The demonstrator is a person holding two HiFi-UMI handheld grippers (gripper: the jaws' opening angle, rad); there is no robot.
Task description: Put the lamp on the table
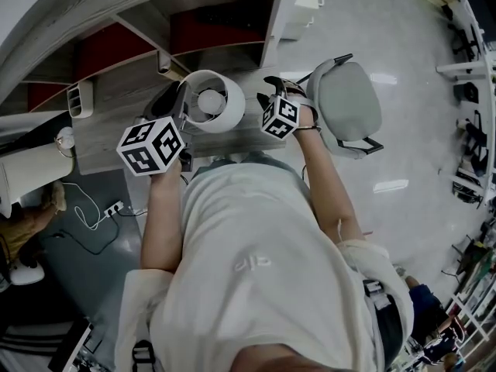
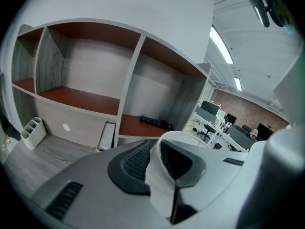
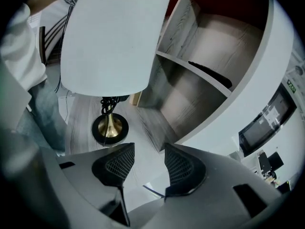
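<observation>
Left gripper view: my left gripper (image 2: 155,151) narrowly straddles the lampshade (image 2: 159,190) rim. My right gripper (image 3: 149,159) gapes empty, lamp base (image 3: 110,128) at eleven o'clock.

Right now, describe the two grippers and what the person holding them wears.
The left gripper and right gripper are pale grey plastic shells, each with two black mesh-textured pads. Each carries a white cube printed with black square markers. The person wears a light short-sleeved shirt.
</observation>
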